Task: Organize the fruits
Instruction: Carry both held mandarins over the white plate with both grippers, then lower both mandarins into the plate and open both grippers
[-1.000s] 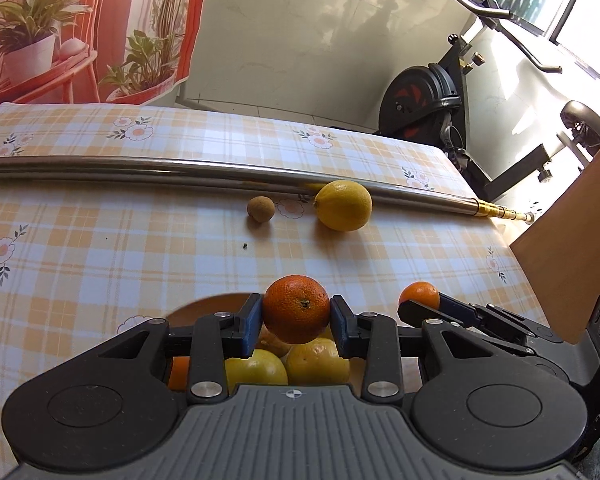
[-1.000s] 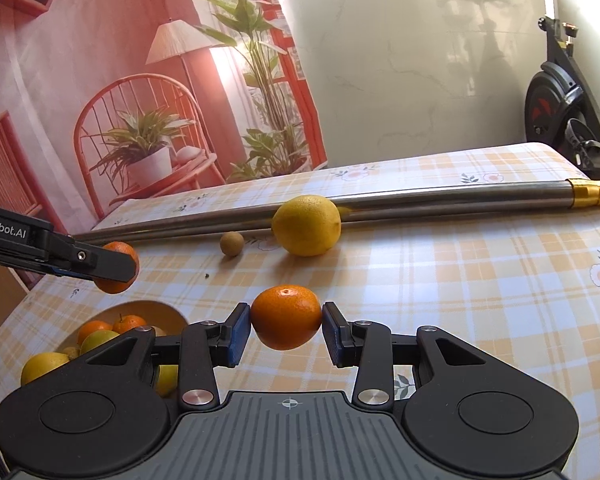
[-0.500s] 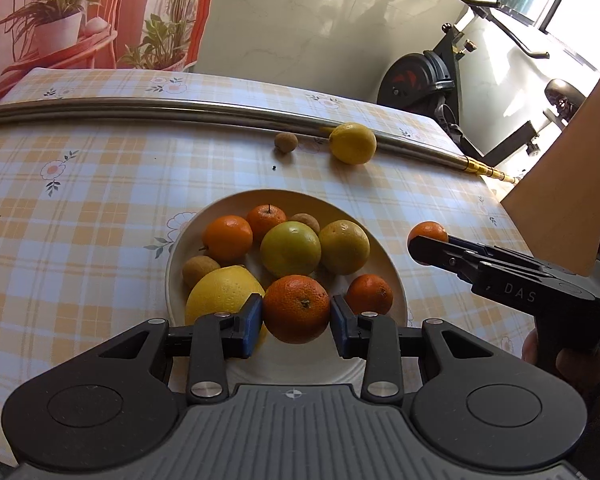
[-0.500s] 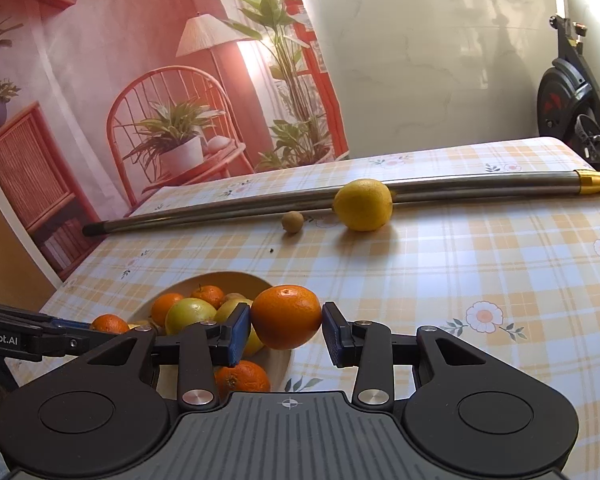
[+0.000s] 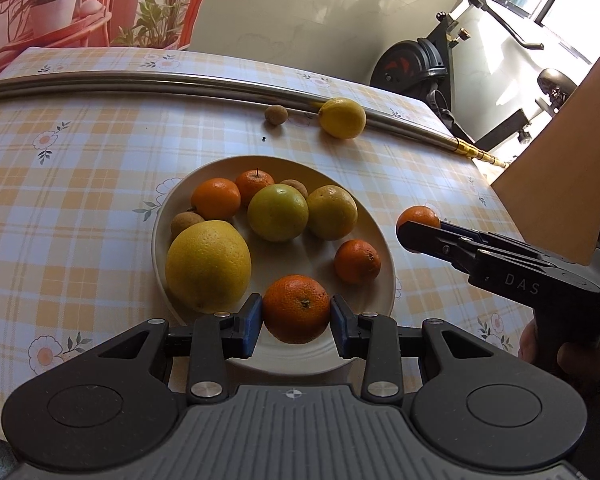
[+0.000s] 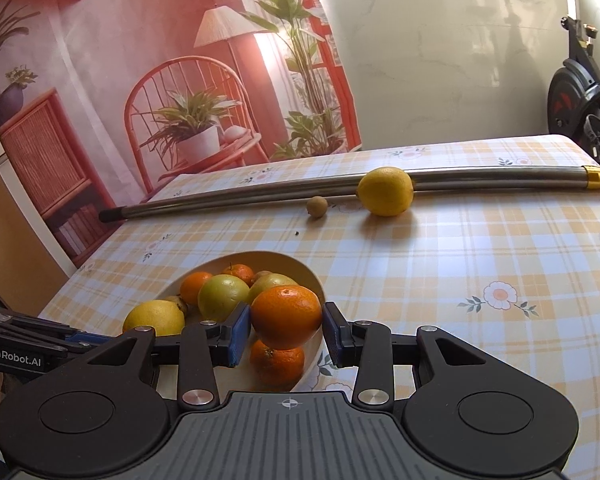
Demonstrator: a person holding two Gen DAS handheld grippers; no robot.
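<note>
A cream bowl on the checked table holds several fruits: a big yellow citrus, green-yellow ones and small oranges. My left gripper is shut on an orange, held over the bowl's near rim. My right gripper is shut on another orange, above the bowl's right edge. In the left wrist view the right gripper's orange shows to the right of the bowl. A lemon and a small brown fruit lie on the table beyond the bowl.
A long steel pipe with a gold end lies across the far side of the table, behind the lemon. A brown board stands at the table's right edge. An exercise bike is beyond.
Both grippers have pulled back and up from the table's far side with their oranges still held. The bowl has come fully into the left wrist view.
</note>
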